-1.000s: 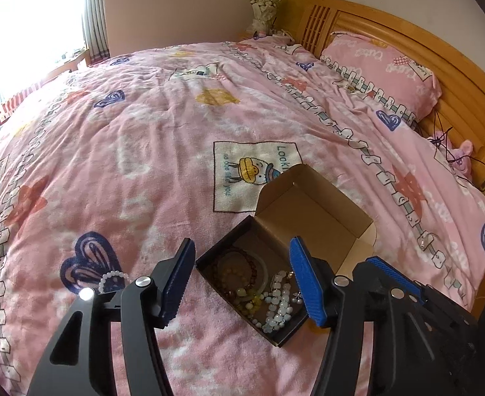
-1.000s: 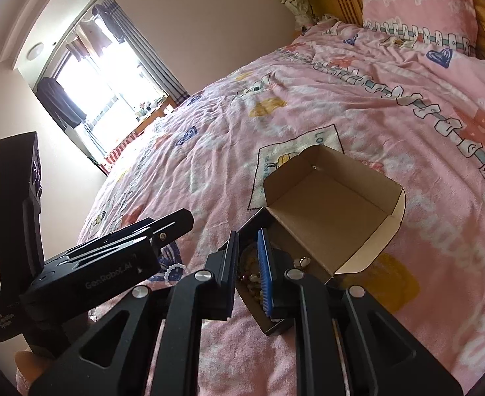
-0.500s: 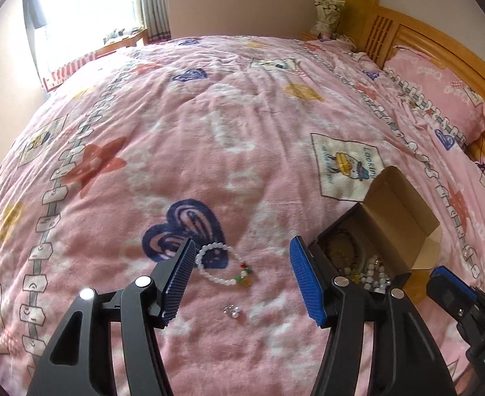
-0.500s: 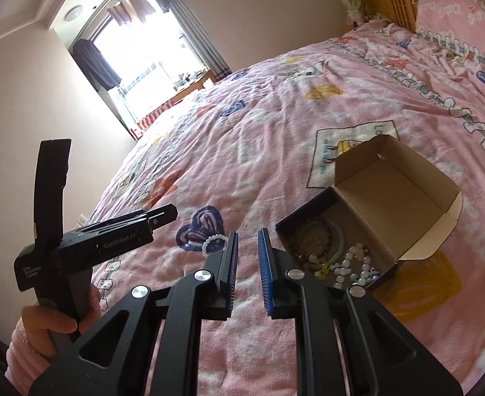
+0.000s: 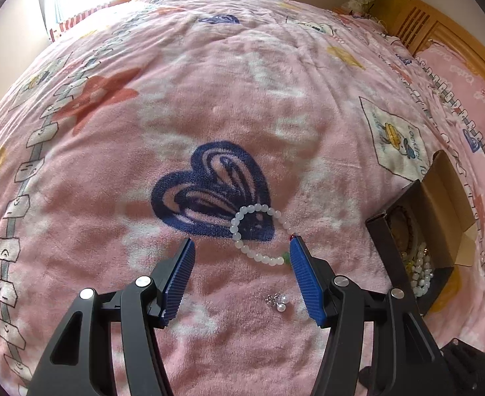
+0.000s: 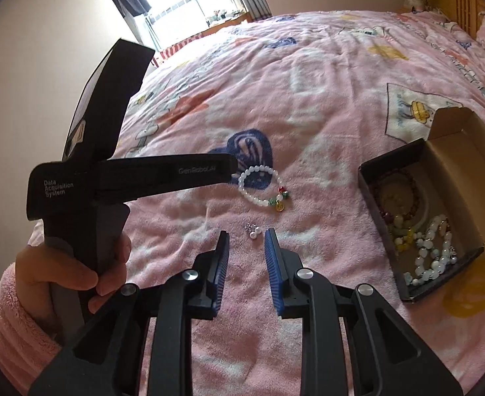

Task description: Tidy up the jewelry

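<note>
A white bead bracelet (image 5: pixel 255 234) with green, red and gold charms lies on the pink blanket, also in the right wrist view (image 6: pixel 259 186). A small pearl earring pair (image 5: pixel 278 301) lies nearer, seen too in the right wrist view (image 6: pixel 253 230). My left gripper (image 5: pixel 242 247) is open and empty, its jaws to either side of the bracelet's near edge. My right gripper (image 6: pixel 245 233) is partly open and empty, just short of the earrings. An open cardboard box (image 6: pixel 367 171) holding several bead bracelets sits to the right, also visible in the left wrist view (image 5: pixel 376 227).
The pink printed blanket (image 5: pixel 209 82) covers the whole bed. A pink pillow (image 5: pixel 467 79) and wooden headboard (image 5: pixel 417 23) are at the far right. The person's hand (image 6: pixel 74 274) holds the left gripper's handle at the left of the right wrist view.
Both grippers swung left away from the box toward the bracelet and earrings and came lower. The right gripper's jaws have opened wider.
</note>
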Tool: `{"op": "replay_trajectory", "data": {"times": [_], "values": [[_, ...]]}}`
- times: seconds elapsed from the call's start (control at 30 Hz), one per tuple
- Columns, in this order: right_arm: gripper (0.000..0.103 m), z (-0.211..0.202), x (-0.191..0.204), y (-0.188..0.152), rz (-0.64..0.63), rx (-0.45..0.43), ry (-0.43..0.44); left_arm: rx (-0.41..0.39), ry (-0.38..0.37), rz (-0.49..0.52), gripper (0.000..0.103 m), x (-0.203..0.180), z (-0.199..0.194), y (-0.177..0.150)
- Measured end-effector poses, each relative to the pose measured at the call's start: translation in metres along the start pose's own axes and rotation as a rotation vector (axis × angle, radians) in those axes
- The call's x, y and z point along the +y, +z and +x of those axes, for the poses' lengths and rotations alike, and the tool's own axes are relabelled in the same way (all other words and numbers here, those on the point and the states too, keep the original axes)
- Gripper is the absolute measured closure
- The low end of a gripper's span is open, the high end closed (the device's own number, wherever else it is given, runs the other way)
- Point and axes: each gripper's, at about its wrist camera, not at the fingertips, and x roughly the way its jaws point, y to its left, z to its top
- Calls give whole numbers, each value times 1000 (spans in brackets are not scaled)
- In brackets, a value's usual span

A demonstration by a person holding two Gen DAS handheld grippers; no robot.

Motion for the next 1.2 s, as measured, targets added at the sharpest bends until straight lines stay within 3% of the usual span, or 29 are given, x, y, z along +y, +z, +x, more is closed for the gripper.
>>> {"op": "replay_trajectory", "data": {"times": [0.2,0.57,0.77,0.9,1.1,1.2], "values": [[71,43,-2,-3,-1,75,-34,52,-17,-2,43,6,34,-3],[73,84,-4,-7,1,91,-82,62,-42,-7,43,14,64,-1],[77,90,-10,-10,33,44,-86,55,18,-3,61,15,68,1],[91,92,-13,-13,34,33,-106,50,47,-12,77,19,68,1],[94,88,-20,-13,38,31,-88,39,56,-11,90,25,63,-4],[94,85,-23,-13,60,34,-70,46,65,-14,91,32,57,-9]]}}
